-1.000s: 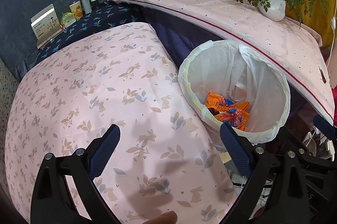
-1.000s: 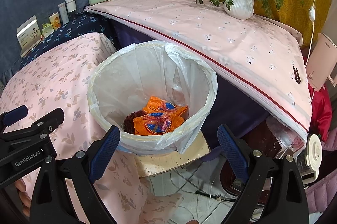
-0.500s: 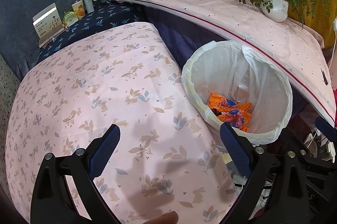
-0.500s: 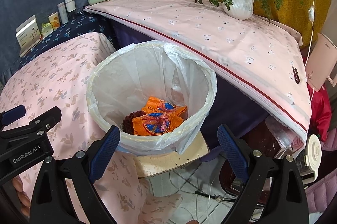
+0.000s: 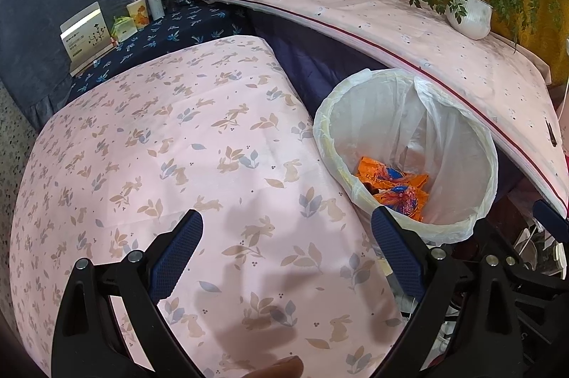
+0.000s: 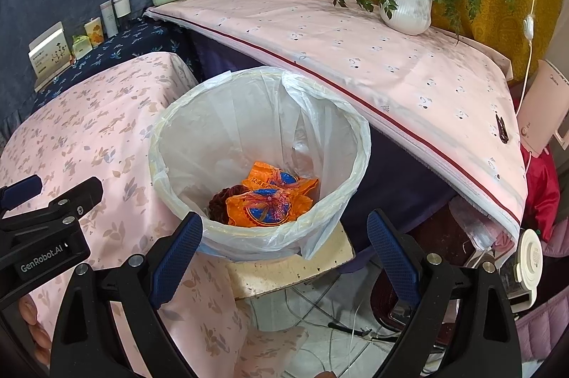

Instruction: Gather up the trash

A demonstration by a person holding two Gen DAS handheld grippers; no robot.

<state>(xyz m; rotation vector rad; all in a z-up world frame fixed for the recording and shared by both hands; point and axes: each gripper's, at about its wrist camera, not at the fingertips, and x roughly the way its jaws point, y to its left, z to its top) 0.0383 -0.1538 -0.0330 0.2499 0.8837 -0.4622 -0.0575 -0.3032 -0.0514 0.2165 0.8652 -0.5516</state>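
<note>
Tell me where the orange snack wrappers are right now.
The orange snack wrappers lie at the bottom of the white-lined trash bin, centre of the right wrist view, beside a dark reddish scrap; the bin stands between the two pink-covered tables.

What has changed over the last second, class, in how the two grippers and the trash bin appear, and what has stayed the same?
Very little changed. In the left wrist view the trash bin slid slightly right and down, so the left gripper drifted a little across the rabbit-print cloth. Nothing was grasped or released. Both the left and the right gripper stayed open and empty, and the orange wrappers stayed in the bin.
</note>
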